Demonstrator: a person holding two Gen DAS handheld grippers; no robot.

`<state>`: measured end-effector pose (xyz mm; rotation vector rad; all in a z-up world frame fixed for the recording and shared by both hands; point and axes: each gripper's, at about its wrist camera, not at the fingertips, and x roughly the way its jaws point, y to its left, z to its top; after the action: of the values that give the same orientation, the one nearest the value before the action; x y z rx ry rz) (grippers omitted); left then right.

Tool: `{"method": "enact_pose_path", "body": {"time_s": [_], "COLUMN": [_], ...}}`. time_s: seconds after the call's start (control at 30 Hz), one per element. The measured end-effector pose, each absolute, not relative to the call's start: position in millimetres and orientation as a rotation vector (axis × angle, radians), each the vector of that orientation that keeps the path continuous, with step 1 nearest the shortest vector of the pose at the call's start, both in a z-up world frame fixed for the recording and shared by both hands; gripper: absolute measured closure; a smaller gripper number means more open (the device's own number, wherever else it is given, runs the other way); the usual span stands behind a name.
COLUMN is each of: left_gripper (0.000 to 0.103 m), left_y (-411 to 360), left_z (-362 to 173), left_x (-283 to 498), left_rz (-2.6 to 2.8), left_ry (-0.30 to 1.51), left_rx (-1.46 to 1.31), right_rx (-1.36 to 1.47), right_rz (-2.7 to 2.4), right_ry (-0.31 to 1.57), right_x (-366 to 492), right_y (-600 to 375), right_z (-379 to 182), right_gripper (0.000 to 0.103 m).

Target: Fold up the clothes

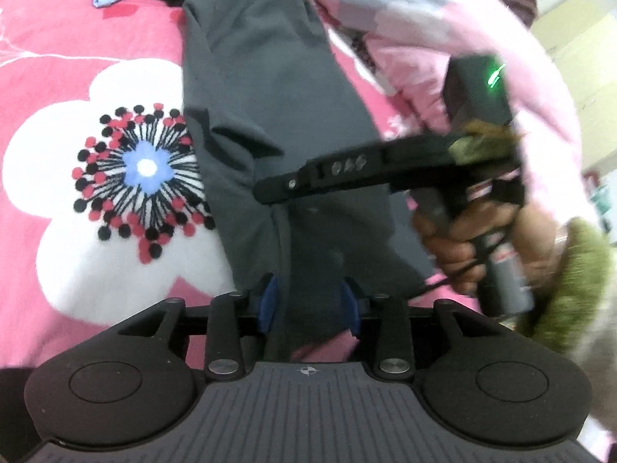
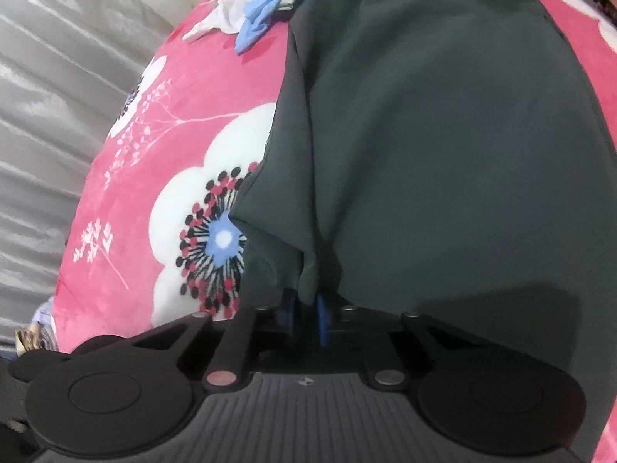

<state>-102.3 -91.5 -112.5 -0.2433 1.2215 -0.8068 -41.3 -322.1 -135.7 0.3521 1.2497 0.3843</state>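
Grey garment (image 1: 270, 88) stretched along pink floral bedspread (image 1: 58, 58), both grippers pinching its near edge.

Left gripper (image 1: 308, 305): blue pads partly closed on a fold of cloth. Right gripper (image 2: 306, 318): pads nearly together, fabric pinched between. Right gripper crosses the left view at 3 o'clock, over the garment. Light-blue clothes (image 2: 266, 7) heaped at 12 o'clock; grey curtain (image 2: 46, 96) at 9.

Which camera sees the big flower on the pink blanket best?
The left wrist view. There the whole white flower shows, lying beside the grey garment on the pink blanket. In the right wrist view the flower's right side hides under the garment.
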Motion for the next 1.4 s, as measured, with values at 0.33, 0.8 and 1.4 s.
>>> {"method": "enact_pose_path", "body": {"time_s": [0.33,0.8,1.4], "left_gripper": [0.065,0.066,0.056], "left_y": [-35,-109,-119], "left_z": [-99,-135,-133], "left_x": [-77,-109,-130], "left_rz": [-0.639,-0.855,-0.894], "left_ry": [1.214,1.303,1.289], "left_rx": [-0.337,-0.077,-0.015], "right_rx": [0.042,0.250,-0.013], "right_rz": [0.541,0.485,0.565], "right_ry": [1.146,1.120,1.217], "right_x": [-49,-51,-109], "right_y": [-307,-333,-298], "right_z": [-131,-131,-121], "right_gripper": [0.094,0.077,0.083]}}
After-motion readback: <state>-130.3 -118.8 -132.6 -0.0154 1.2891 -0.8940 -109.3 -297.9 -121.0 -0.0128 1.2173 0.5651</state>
